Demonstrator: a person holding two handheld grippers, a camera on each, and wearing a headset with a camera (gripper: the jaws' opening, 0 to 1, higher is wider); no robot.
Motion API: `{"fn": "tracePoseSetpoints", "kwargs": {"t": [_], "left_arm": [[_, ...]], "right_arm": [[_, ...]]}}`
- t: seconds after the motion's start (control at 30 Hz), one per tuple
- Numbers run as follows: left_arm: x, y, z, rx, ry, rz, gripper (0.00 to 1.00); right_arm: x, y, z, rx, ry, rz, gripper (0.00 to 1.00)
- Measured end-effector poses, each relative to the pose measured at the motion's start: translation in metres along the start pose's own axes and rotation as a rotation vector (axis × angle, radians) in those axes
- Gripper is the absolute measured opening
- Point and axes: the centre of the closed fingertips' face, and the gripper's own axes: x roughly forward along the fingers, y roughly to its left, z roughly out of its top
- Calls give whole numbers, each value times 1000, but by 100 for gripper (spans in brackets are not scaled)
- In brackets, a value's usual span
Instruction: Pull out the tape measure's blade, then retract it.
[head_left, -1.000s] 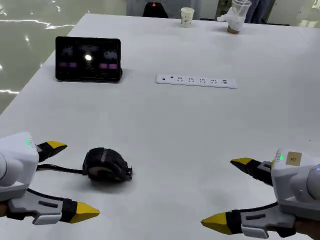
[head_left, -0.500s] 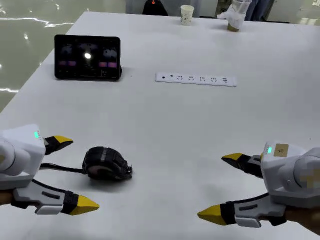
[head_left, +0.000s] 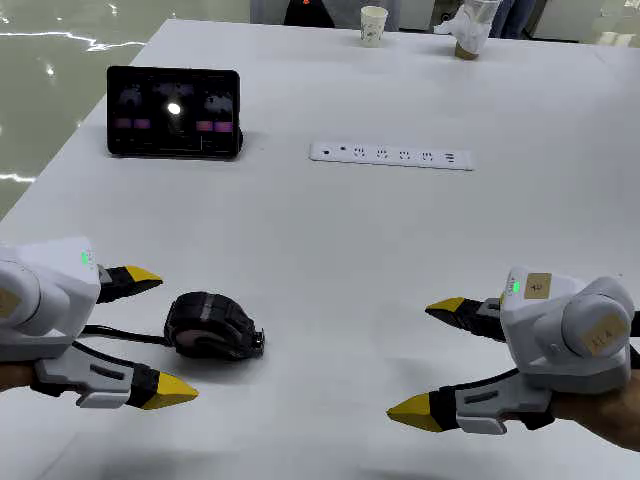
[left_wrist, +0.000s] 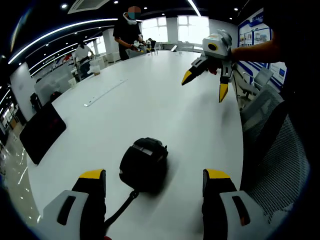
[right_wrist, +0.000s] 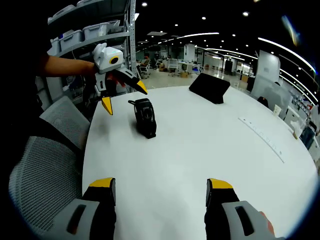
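Note:
A black tape measure (head_left: 211, 326) with a black wrist strap lies on the white table (head_left: 330, 230) near the front left; it also shows in the left gripper view (left_wrist: 143, 163) and the right gripper view (right_wrist: 145, 117). My left gripper (head_left: 152, 334) is open, its yellow-tipped jaws on either side of the strap, just left of the case without touching it. My right gripper (head_left: 433, 358) is open at the front right, well apart from the tape measure, with nothing between its jaws. The blade is inside the case.
A black tablet (head_left: 173, 99) stands propped at the back left. A white power strip (head_left: 390, 156) lies mid-table. A paper cup (head_left: 373, 25) and a wrapped cup (head_left: 466, 30) stand at the far edge. Mesh chairs (right_wrist: 45, 150) stand by the table's near side.
Both grippers have moved inward: the left toward the tape measure from its left, the right leftward over the table. The tape measure has stayed in place.

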Motion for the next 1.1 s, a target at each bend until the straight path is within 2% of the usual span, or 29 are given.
{"fn": "tracePoseSetpoints", "kwargs": {"t": [0.17, 0.6, 0.87, 1.1], "left_arm": [[3, 1, -1, 29, 20, -25, 68], [11, 5, -6, 96, 66, -90, 54], [18, 10, -8, 147, 96, -120, 48], [23, 15, -10, 183, 130, -153, 44]], "right_arm": [[6, -1, 1, -21, 16, 16, 65], [21, -2, 13, -78, 22, 54, 59], [37, 0, 21, -141, 32, 94, 49], [53, 1, 27, -168, 43, 123, 44]]}}
